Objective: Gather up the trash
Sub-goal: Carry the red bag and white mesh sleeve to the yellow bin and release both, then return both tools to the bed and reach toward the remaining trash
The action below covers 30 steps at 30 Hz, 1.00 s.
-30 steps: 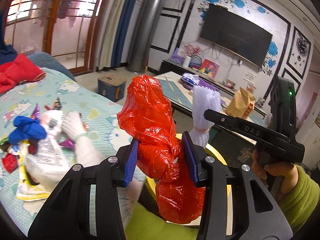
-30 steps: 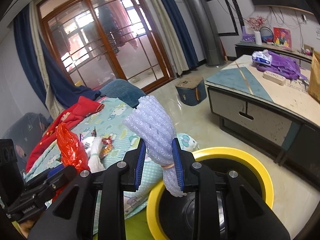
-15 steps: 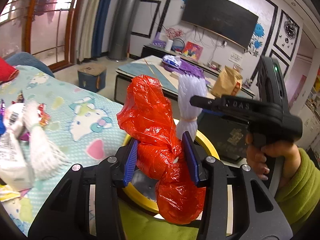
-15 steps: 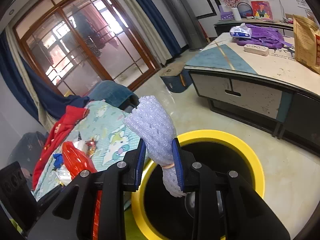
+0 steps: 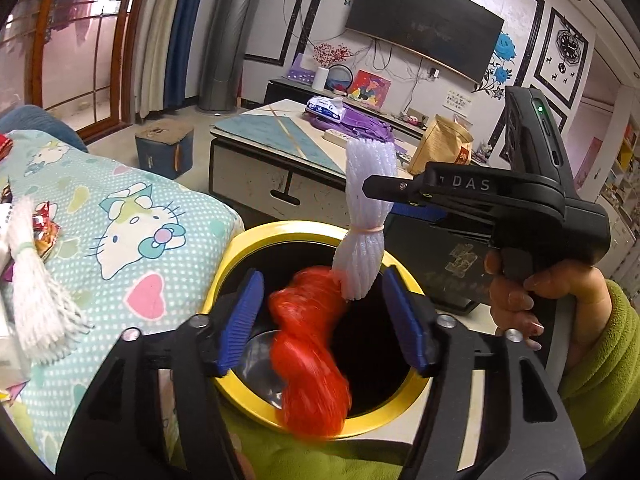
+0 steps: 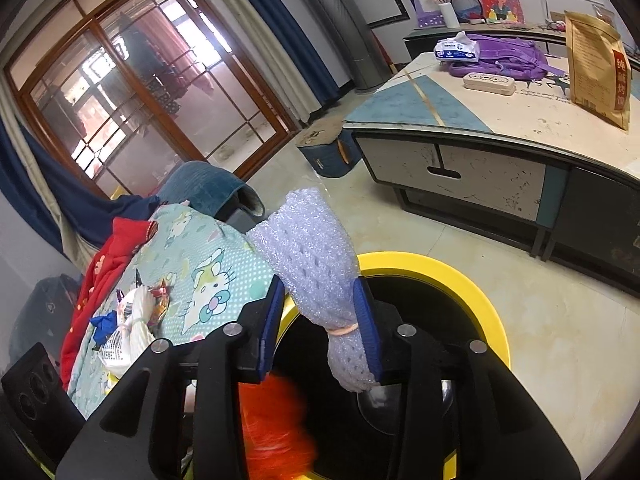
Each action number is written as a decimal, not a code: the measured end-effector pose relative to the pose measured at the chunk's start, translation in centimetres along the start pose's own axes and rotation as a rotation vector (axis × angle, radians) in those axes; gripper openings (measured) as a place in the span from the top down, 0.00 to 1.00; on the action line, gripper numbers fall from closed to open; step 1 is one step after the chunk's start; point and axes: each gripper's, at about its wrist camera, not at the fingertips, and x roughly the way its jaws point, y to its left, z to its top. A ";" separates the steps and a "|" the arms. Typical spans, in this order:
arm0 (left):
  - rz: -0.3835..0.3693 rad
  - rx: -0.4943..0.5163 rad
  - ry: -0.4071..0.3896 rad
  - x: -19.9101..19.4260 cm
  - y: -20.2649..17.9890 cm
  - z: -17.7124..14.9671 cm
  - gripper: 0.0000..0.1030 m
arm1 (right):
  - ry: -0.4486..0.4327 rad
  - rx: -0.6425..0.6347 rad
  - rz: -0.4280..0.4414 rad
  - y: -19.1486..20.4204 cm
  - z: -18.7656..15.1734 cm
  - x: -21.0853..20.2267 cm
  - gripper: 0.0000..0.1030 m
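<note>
My left gripper (image 5: 322,320) is spread wide over the yellow-rimmed bin (image 5: 240,240), and the red plastic bag (image 5: 308,356) hangs blurred between its blue pads (image 5: 240,320), touching neither, dropping toward the dark opening. To the right, my right gripper (image 6: 320,328) pinches the purple foam net sleeve (image 6: 312,256) just at its rubber band (image 6: 342,329), with the tail hanging over the bin's mouth. To do this step well, I judge I should keep the right gripper centred above the opening and part its fingers fully, so the light foam falls straight instead of clinging or catching the rim. More wrappers (image 6: 160,300) lie on the Hello Kitty blanket (image 5: 132,232).
</note>
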 end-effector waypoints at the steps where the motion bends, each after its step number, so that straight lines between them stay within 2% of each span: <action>1: 0.002 -0.001 -0.001 -0.1 0.0 -0.1 0.40 | 0.002 0.003 -0.002 -0.1 0.0 0.0 0.61; 9: 0.033 -0.035 -0.034 -2.0 0.8 0.1 0.17 | 0.001 -0.015 -0.008 0.5 0.0 0.1 0.55; 12: 0.062 -0.041 -0.056 -2.8 1.2 0.2 0.12 | -0.006 -0.028 -0.009 0.8 0.0 0.0 0.54; 21: 0.154 -0.062 -0.118 -5.6 2.8 0.9 0.11 | -0.043 -0.106 -0.021 2.9 -0.1 -0.7 0.50; 30: 0.259 -0.124 -0.190 -9.0 5.5 1.4 0.11 | -0.098 -0.233 0.025 7.7 -1.6 -1.6 0.47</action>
